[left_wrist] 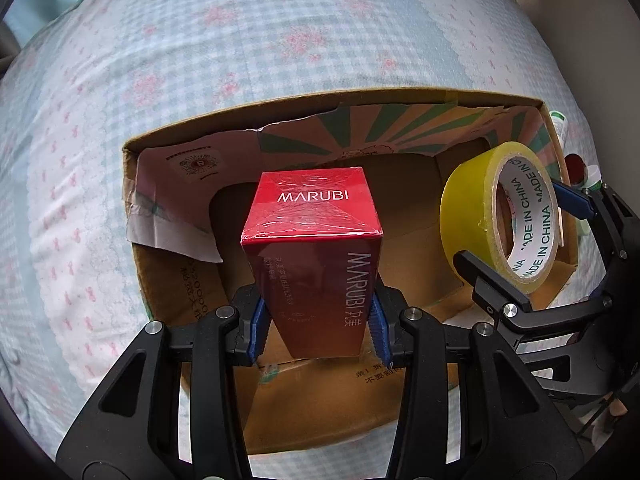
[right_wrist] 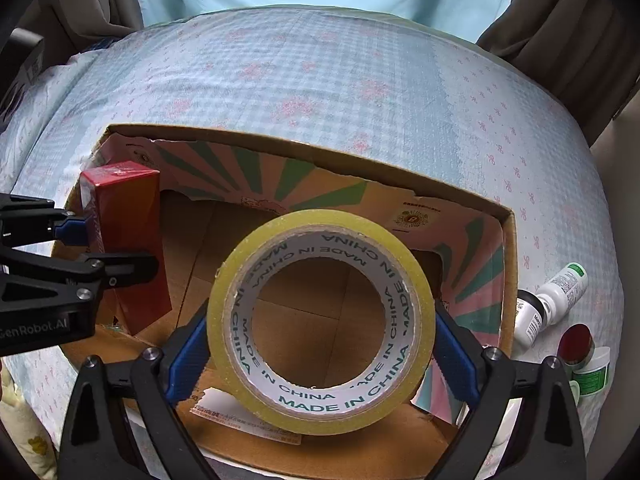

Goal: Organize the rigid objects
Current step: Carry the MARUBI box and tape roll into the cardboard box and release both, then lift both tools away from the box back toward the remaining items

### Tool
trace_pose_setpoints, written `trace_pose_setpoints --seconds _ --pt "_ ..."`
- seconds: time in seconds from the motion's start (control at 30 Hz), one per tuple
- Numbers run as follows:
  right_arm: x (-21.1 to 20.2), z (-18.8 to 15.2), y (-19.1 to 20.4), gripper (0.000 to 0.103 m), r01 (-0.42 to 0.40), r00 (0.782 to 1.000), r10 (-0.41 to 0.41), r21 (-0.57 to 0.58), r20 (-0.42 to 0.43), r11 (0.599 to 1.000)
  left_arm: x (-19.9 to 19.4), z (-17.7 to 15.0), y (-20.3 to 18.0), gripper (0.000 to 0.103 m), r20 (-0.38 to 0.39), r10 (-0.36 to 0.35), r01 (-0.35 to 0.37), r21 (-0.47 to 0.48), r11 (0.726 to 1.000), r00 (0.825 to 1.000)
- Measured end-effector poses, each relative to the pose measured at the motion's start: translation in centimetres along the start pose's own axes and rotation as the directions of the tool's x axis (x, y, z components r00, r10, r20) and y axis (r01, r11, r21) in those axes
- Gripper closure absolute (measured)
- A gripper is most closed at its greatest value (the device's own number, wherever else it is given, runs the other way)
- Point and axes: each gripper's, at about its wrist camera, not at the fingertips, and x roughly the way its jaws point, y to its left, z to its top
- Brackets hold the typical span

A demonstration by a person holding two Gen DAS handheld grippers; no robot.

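Observation:
My left gripper [left_wrist: 316,332] is shut on a red MARUBI box [left_wrist: 314,256], held upright over the left part of an open cardboard box [left_wrist: 280,106]. The red box also shows at the left of the right wrist view [right_wrist: 128,240], with the left gripper [right_wrist: 96,248] on it. My right gripper [right_wrist: 320,354] is shut on a yellow roll of tape [right_wrist: 320,320], held over the cardboard box [right_wrist: 508,280]. The tape [left_wrist: 472,208] and the right gripper [left_wrist: 528,248] show at the right of the left wrist view.
The cardboard box sits on a bed with a blue checked cover with pink flowers [right_wrist: 320,80]. Right of the box lie white bottles [right_wrist: 560,292], a red-capped item [right_wrist: 576,342] and a green-labelled jar [right_wrist: 596,372]. Brown curtains [right_wrist: 560,20] hang behind.

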Motion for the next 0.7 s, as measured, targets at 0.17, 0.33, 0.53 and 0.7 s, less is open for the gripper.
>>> trace_pose_setpoints --seconds 0.17,0.33,0.53,0.7 --pt "0.5 0.2 0.2 0.007 -0.014 1.000 0.014 -0.040 -0.001 0.999 0.5 0.7 -0.9 0.065 -0.027 0.009 -0.007 0.067 0.998 1.000" --pt "1.9 0.4 0.2 0.006 -0.039 0.996 0.033 -0.077 -0.089 0.996 -0.7 1.2 -1.3 0.017 0.008 0.048 -0.049 0.113 0.992 0.999" --pt "0.6 -0.7 0.0 0.000 -0.027 0.999 0.029 -0.099 0.020 0.995 -1.9 0.9 -0.3 0.000 0.039 0.030 -0.034 0.103 0.994 0.999" --pt "-0.1 -0.7 0.3 0.000 -0.036 0.999 0.036 -0.082 -0.005 0.996 -2.6 -0.1 0.6 0.000 0.030 -0.006 0.004 0.054 0.999 1.000"
